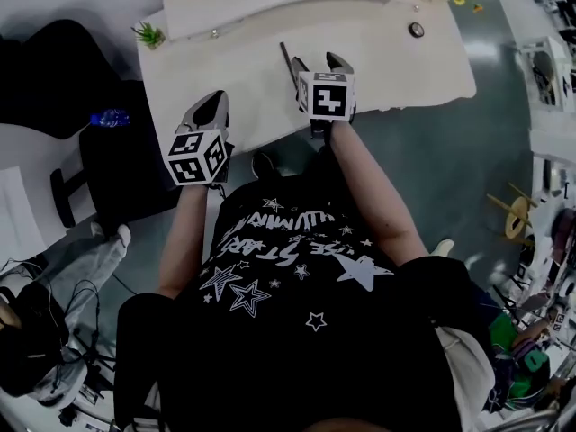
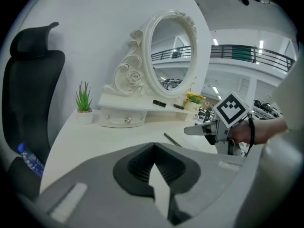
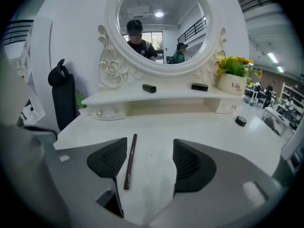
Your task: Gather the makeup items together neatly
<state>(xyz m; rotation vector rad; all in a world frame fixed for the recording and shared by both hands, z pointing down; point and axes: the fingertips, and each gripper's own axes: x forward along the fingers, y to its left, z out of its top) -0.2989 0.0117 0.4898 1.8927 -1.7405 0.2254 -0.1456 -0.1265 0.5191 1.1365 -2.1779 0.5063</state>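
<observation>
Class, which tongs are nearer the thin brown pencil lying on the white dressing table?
Right. The right tongs stand open around the pencil, which lies just inside one jaw. The left tongs are shut, further left, apart from it.

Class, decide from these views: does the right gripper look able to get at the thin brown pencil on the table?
Probably yes. The right gripper has its jaws apart, and the pencil lies bare on the table just ahead, near one jaw; nothing covers it.
</observation>
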